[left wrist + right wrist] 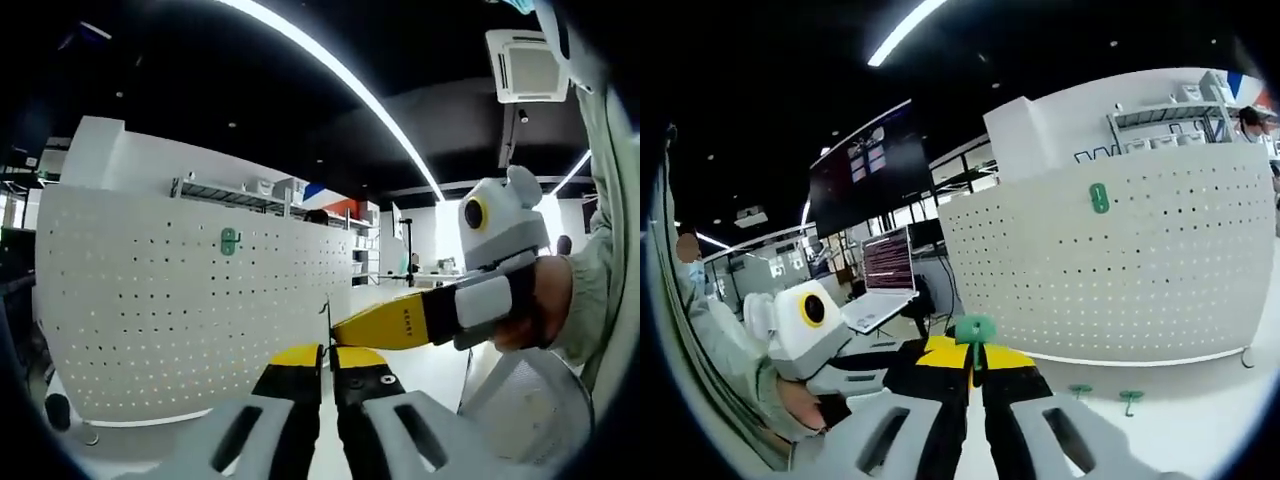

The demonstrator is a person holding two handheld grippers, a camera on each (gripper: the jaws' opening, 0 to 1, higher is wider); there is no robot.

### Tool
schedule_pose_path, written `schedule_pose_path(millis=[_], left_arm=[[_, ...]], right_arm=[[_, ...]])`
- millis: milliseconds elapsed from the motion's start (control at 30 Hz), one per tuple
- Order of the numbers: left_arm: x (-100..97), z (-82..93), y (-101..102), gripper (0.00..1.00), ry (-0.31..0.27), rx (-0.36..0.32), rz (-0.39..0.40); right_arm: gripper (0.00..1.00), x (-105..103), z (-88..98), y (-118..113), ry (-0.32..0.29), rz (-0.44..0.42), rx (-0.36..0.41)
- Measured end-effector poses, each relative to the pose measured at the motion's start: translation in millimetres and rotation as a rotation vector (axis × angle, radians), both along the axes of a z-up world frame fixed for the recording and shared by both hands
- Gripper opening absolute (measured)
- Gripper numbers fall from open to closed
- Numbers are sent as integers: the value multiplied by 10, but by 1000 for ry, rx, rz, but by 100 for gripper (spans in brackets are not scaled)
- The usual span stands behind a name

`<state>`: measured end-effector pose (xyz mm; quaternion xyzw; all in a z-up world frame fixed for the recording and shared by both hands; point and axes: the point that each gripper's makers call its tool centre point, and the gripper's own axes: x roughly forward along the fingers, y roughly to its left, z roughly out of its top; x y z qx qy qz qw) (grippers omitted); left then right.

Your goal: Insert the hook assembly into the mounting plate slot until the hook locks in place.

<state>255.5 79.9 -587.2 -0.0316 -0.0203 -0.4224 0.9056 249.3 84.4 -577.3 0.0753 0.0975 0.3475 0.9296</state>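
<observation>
I count 1 white pegboard (190, 300) standing upright on the white table (1200, 430), w/ 1 green hook plate (230, 239) already mounted on it, upper-middle of the perforated face. Same board (1120, 270) & same green piece (1099, 197) show in the right gripper view.

Left gripper (328, 352): jaws clenched together, yellow tips meeting. A thin dark stem (327, 318) stands up from between the tips, so I read it as pinched there, but it's too small for me to say what it is. The right gripper (345, 328) comes in from the right in the left gripper view, its yellow jaw tip just beside that stem; a hand (535, 300) in a pale sleeve holds it.

Right gripper (975, 362): jaws closed on 1 green hook assembly (975, 332), its flat green head sitting just above the tips w/ a thin stem running down between them. It's held in the air in front of the board, well apart from the mounted plate, not yet inserted.

On the table near the board's foot: 2 more small green hooks (1080, 390), (1128, 398), lying side by side, apart from each other.

Bkgd: 1 open laptop (885, 280) on a desk, 1 big dark screen (875, 165) above it, shelving (235, 195) behind the board.
</observation>
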Motion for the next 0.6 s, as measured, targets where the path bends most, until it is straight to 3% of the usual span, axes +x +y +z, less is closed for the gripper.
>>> schedule_pose_path(millis=[367,600], left_arm=[[-7,-81,-2,4,46,21,-1],[-14,-88,16,5,37,35,6]], right_arm=[[1,-11,-60,-5,14,5,-16],[1,-22,-67,15,16,9,-14]])
